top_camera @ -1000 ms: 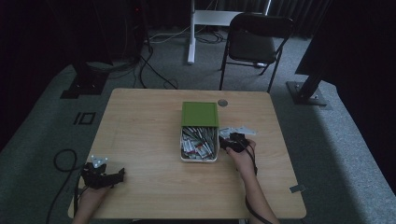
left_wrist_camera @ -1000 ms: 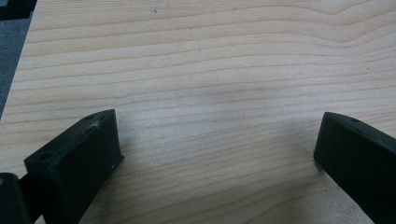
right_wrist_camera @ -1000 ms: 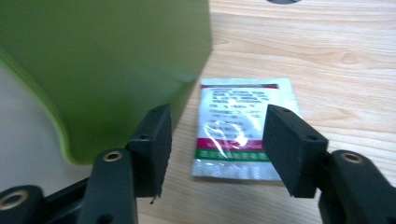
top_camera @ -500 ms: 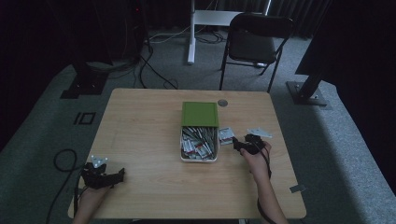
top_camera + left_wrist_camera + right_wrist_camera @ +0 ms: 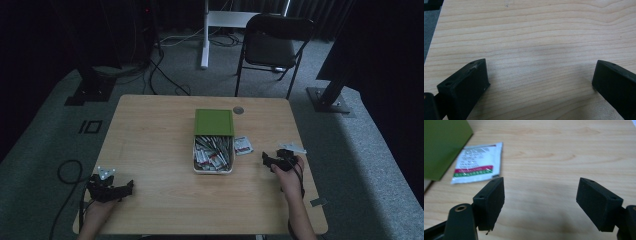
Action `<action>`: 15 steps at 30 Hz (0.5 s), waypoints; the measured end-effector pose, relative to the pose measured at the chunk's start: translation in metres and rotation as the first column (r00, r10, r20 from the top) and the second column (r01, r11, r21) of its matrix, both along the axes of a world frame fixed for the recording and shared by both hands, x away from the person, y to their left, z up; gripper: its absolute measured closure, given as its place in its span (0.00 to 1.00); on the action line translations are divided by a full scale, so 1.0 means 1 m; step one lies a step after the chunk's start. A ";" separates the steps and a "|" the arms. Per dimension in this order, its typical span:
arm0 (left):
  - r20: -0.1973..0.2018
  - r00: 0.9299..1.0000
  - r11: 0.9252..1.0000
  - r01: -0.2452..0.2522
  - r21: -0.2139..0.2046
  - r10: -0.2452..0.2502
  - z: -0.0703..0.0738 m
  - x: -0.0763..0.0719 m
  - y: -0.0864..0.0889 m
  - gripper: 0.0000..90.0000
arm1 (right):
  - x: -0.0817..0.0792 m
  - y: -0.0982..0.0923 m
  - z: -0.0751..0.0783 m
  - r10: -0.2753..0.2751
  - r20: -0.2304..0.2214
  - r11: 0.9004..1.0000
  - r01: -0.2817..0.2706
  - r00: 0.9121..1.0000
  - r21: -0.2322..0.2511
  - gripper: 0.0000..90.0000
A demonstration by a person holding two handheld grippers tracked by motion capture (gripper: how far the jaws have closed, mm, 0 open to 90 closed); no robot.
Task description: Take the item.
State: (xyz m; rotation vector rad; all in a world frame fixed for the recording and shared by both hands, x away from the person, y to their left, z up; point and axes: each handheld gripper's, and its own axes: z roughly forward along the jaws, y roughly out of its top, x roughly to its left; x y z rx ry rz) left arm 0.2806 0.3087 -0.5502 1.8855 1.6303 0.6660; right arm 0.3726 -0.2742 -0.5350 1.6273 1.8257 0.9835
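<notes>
A white box (image 5: 213,167) holding several sachets stands mid-table, its green lid (image 5: 214,122) propped at its far end. One white sachet with a red and green band (image 5: 243,145) lies flat on the wood just right of the box. My right gripper (image 5: 272,161) is a short way right of that sachet, open and empty. In the right gripper view the sachet (image 5: 476,163) lies beyond the left jaw of that gripper (image 5: 540,202), beside the green lid (image 5: 441,147). My left gripper (image 5: 112,190) rests open near the front left corner, over bare wood (image 5: 539,82).
A round grommet (image 5: 238,110) sits in the table (image 5: 150,130) behind the lid. A folding chair (image 5: 272,45) and a white stand (image 5: 205,35) are beyond the far edge. A cable (image 5: 67,172) loops on the floor by the left side.
My right gripper pulled away from the box toward the right and front. The sachet stays on the table beside the box. My left gripper stayed put.
</notes>
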 end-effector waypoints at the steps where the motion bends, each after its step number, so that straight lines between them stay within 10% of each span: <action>1: 0.000 1.000 1.000 0.000 0.000 0.000 0.000 0.000 0.000 0.01 | -0.002 -0.002 0.000 -0.005 -0.003 1.000 0.005 1.000 0.000 0.24; 15: 0.000 1.000 1.000 0.000 0.000 0.000 0.000 0.000 0.000 0.01 | -0.027 -0.026 -0.007 -0.022 -0.061 0.999 0.020 0.998 -0.044 0.21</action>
